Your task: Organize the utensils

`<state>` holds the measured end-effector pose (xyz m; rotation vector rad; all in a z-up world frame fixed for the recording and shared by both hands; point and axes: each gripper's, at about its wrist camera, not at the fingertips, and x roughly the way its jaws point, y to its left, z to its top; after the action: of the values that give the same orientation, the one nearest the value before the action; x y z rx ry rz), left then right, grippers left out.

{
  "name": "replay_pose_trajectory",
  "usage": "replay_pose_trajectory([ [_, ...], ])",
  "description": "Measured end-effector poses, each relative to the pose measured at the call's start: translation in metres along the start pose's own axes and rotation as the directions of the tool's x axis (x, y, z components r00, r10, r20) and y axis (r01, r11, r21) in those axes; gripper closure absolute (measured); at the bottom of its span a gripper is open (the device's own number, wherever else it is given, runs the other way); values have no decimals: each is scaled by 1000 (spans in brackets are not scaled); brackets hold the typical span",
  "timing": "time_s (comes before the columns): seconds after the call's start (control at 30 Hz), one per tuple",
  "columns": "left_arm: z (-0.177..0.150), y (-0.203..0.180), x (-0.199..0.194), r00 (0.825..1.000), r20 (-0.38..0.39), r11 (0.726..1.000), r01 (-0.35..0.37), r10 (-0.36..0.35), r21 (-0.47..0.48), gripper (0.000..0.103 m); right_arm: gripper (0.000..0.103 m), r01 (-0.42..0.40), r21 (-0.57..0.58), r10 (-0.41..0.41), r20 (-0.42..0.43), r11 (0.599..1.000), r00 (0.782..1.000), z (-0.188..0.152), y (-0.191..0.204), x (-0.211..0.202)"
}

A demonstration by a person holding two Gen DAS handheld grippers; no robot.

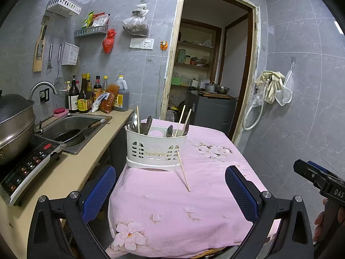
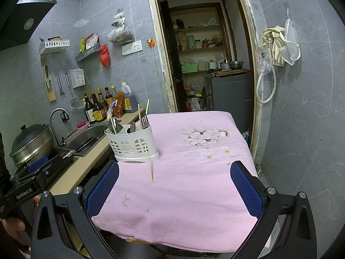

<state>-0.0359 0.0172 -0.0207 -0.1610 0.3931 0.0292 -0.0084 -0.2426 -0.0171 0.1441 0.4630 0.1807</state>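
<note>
— So, which step are we on?

— Close to the end, I'd judge. The white caddy (image 1: 156,149) stands on the pink cloth (image 1: 172,205) of the desk, at its left side near the counter, and it already carries spoons (image 1: 134,122), a fork (image 2: 144,119) and several chopsticks. One stray chopstick (image 1: 183,170) is left out: its lower tip rests on the cloth in front of the caddy and it leans up against the caddy's front wall.

— So that one goes next?

— That's my reading. The next move calls for a gripper to come forward and down to the thin stick, close on it somewhere along the free middle, lift it clear of the wall, and drop it upright into a compartment. It's slender and round, so it could roll or pivot if pinched off-centre.

— Which gripper is better placed?

— Either could reach. From the right wrist view the stick (image 2: 149,161) sits just ahead and a little left of centre; from the left wrist view it's nearly dead ahead.

— And the grippers themselves?

— The left gripper (image 1: 170,194) has its blue pads spread wide, nothing between them, touching nothing. The right gripper (image 2: 174,192) is the same: fingers wide apart, empty, hovering over the near edge of the desk, well short of the chopstick.
</note>
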Motion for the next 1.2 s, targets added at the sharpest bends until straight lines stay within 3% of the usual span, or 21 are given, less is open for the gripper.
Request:
replay_pose_trajectory([
  [1.2,0,1,0,1000,1,1000,-1,1,0,1,2,-1,-3,1,-5,1000,1000,-1,5,0],
])
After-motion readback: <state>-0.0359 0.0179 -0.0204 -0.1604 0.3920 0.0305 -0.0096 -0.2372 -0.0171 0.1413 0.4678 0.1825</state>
